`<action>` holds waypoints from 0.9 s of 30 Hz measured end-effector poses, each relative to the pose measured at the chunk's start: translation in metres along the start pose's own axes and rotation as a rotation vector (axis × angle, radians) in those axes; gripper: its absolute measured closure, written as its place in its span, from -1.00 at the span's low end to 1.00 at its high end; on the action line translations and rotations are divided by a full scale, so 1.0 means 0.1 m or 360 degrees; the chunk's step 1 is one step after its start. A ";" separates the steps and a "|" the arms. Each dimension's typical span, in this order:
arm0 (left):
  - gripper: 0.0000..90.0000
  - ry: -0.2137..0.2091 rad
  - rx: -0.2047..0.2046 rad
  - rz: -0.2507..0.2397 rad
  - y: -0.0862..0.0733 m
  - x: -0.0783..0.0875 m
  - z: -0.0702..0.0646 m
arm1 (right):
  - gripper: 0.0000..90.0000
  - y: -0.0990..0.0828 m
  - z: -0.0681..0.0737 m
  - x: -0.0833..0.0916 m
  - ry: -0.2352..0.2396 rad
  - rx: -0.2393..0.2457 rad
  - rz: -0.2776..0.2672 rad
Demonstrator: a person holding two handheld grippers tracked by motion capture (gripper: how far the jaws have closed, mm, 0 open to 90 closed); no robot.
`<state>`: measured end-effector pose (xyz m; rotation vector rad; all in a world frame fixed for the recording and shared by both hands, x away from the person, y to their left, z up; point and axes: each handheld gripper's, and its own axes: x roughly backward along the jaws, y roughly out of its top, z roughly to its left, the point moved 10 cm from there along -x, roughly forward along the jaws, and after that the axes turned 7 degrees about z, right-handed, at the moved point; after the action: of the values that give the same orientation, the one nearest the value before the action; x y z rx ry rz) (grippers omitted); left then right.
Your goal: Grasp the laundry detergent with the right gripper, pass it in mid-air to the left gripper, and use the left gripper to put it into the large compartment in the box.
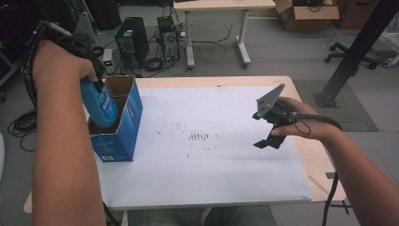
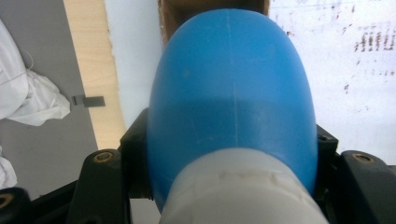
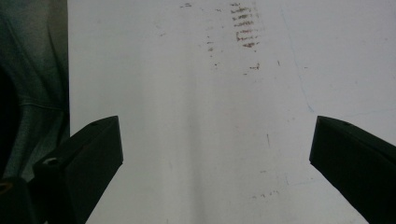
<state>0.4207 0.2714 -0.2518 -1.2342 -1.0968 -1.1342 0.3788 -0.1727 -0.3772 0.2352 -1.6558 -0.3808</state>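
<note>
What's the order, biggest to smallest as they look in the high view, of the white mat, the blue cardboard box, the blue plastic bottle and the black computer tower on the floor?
1. White mat
2. Blue cardboard box
3. Blue plastic bottle and black computer tower: they look alike in size, the tower is much farther away and the bottle is partly inside the box, so I won't rank them.

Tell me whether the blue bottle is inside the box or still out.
Partly in. The blue bottle, clamped in the left hand-held gripper, has its lower end down past the open top of the blue box; its upper part sticks out.
</note>
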 end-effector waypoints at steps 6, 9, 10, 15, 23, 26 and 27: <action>-0.14 -0.0001 -0.0005 0.0009 0.02 -0.16 0.02 | -0.94 -0.01 0.01 -0.01 0.0004 0.0001 0.0002; -0.14 0.0003 -0.0006 0.0012 0.03 -0.21 0.02 | -0.94 -0.01 0.01 -0.01 0.0004 -0.0002 0.0003; -0.14 0.0003 -0.0008 0.0016 0.04 -0.27 0.02 | -0.94 0.00 0.01 -0.02 0.0008 0.0001 0.0000; -0.14 -0.0003 -0.0016 0.0032 0.06 -0.43 0.03 | -0.94 0.00 0.02 -0.04 0.0014 0.0001 0.0004; -0.14 -0.0011 -0.0025 0.0051 0.10 -0.67 0.00 | -0.94 -0.01 0.04 -0.06 0.0024 -0.0005 0.0012; -0.14 -0.0006 -0.0032 0.0061 0.12 -0.73 -0.02 | -0.94 -0.01 0.04 -0.06 0.0026 -0.0001 0.0012; -0.14 -0.0007 -0.0033 0.0061 0.12 -0.75 -0.02 | -0.94 -0.01 0.04 -0.06 0.0026 -0.0001 0.0013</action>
<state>0.4239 0.2719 -0.3276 -1.2690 -1.0625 -1.1167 0.3751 -0.1713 -0.3831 0.2304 -1.6404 -0.3728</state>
